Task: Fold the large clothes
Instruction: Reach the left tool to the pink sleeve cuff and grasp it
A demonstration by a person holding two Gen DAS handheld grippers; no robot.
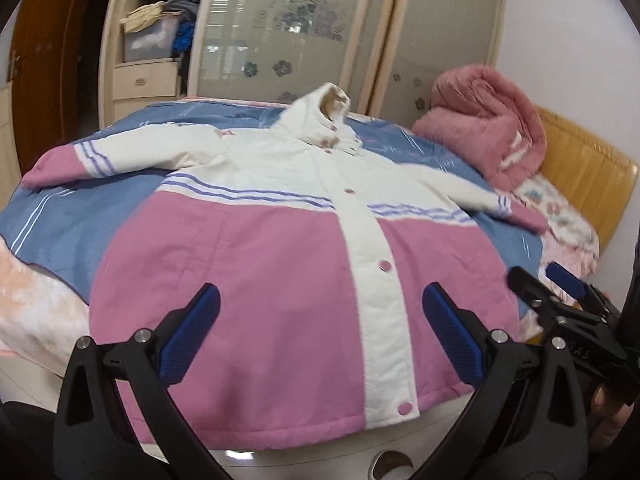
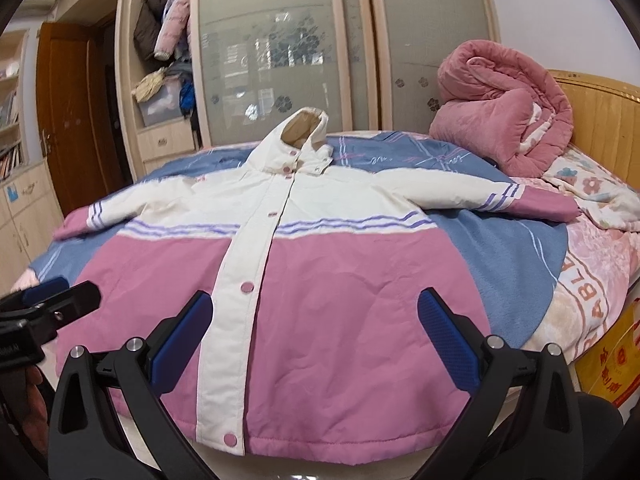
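Observation:
A pink and white hooded jacket point(image 1: 248, 272) lies flat and buttoned on the bed, front up, sleeves spread out to both sides; it also shows in the right wrist view point(image 2: 344, 304). My left gripper point(image 1: 320, 336) is open and empty, hovering above the jacket's pink hem left of the button placket. My right gripper point(image 2: 316, 340) is open and empty above the hem right of the placket. The right gripper also shows at the right edge of the left wrist view point(image 1: 560, 296), and the left gripper shows at the left edge of the right wrist view point(image 2: 48, 304).
A blue blanket point(image 2: 504, 264) lies under the jacket on the bed. A rolled pink quilt point(image 2: 504, 112) sits by the wooden headboard point(image 2: 600, 112) at the right. A wardrobe with glass sliding doors point(image 2: 280, 48) stands behind. A cardboard box point(image 2: 616, 364) stands beside the bed.

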